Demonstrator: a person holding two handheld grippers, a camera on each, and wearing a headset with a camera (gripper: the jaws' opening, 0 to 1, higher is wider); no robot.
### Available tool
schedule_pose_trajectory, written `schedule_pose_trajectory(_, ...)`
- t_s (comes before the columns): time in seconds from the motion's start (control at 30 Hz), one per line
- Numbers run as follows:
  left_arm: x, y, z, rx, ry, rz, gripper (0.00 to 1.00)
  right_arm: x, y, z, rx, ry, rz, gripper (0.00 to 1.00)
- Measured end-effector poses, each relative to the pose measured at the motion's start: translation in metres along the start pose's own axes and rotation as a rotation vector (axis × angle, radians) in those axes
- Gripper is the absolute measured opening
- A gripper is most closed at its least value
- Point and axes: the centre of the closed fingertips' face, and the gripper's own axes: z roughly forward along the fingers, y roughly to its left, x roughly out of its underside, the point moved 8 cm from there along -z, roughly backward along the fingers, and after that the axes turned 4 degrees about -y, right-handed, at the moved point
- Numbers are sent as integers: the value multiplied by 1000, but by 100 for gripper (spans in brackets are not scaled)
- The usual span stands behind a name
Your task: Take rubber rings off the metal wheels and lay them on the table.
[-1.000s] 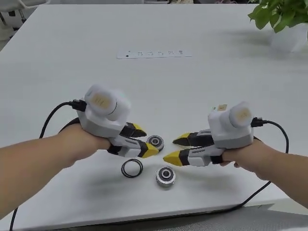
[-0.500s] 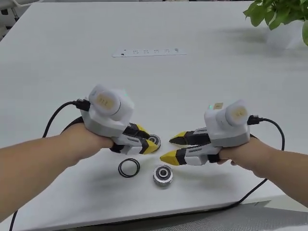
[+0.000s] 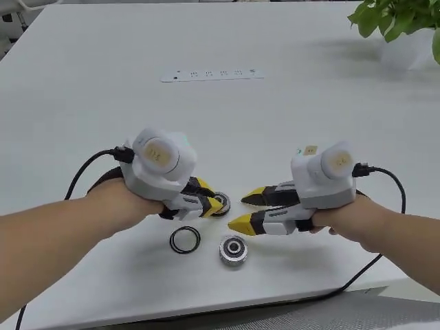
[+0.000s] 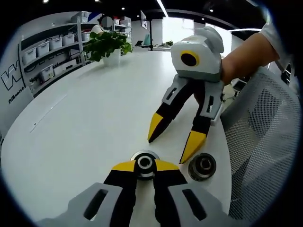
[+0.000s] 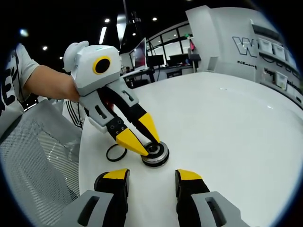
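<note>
Two metal wheels lie near the table's front edge. My left gripper (image 3: pixel 213 201) has its yellow tips closed on either side of the farther wheel (image 3: pixel 221 204); in the left gripper view that wheel (image 4: pixel 144 161) sits between the tips. The nearer wheel (image 3: pixel 234 249) lies free. A loose black rubber ring (image 3: pixel 185 240) lies flat on the table to its left. My right gripper (image 3: pixel 243 211) hovers open just right of the held wheel (image 5: pixel 155 153), nothing between its fingers. The right gripper view also shows the ring (image 5: pixel 113 152) beyond the left gripper (image 5: pixel 142 137).
A white power strip (image 3: pixel 212 73) lies far back on the white table (image 3: pixel 309 103). A potted plant (image 3: pixel 395 20) stands at the back right corner. Black cables (image 3: pixel 82 172) trail from both grippers. The table's front edge (image 3: pixel 206 309) is close behind the wheels.
My left gripper has moved onto the farther wheel and its jaws have closed from wide open to gripping it. The right gripper stays open, almost still.
</note>
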Motion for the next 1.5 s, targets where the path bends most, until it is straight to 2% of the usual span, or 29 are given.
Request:
schedule_pose_trajectory(0.07,0,3,0,-2,-2,-1,8,0,0,1,0,3,-2,37)
schedule_pose_trajectory(0.63,2,3,2,-35,-13,-34,8,-11,0,17,4,19,-50,35)
schedule_pose_trajectory(0.93,4,3,2,-40,-13,-38,8,-14,-3,23,25,23,-68,32)
schedule_pose_trajectory(1.13,4,3,3,-42,-13,-41,8,-14,1,29,18,38,-97,29)
schedule_pose_trajectory(1.3,4,2,3,-43,-14,-43,8,-13,-1,27,43,35,-113,26)
schedule_pose_trajectory(1.5,4,2,4,-47,-17,-46,8,-10,1,23,46,34,-121,23)
